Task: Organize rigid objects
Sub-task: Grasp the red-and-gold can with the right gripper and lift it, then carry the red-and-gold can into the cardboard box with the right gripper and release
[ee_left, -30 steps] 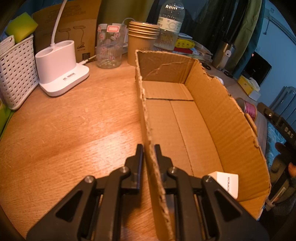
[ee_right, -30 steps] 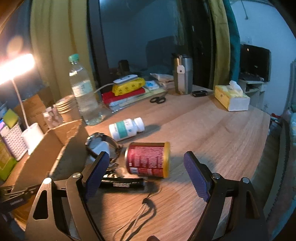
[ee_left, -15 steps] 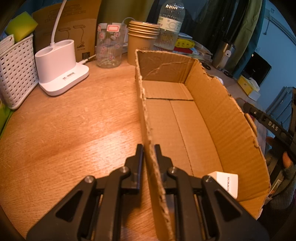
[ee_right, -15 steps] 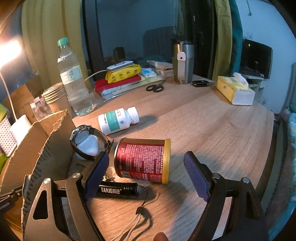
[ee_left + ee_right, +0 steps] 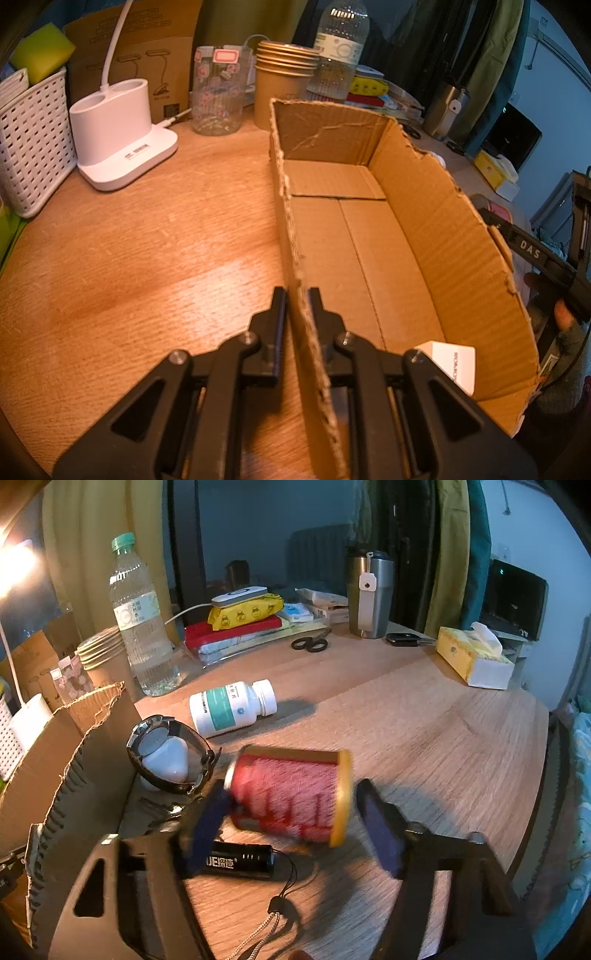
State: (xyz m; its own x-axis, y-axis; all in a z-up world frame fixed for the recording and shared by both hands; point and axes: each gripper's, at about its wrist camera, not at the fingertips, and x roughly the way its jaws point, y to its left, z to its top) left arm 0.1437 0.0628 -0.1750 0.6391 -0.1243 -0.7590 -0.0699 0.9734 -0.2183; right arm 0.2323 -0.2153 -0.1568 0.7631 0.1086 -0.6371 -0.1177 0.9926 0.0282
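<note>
White lamp base [image 5: 123, 147] beside wicker basket [image 5: 31, 144] on desk [image 5: 147, 258] — sticker-covered glass [image 5: 218, 99], stacked paper cups [image 5: 284, 88] behind. Far side — steel tumbler [image 5: 371, 594], scissors [image 5: 309, 642], tissue box [image 5: 474, 657].

Left gripper [image 5: 296, 299]: matte black plastic, slim flat fingers [image 5: 277, 314], triangular cut-outs in arms, silver screw heads at pivots. Right gripper [image 5: 295, 823]: same black frame with silver screws, dark blue pads [image 5: 380, 834] on wider fingers.
</note>
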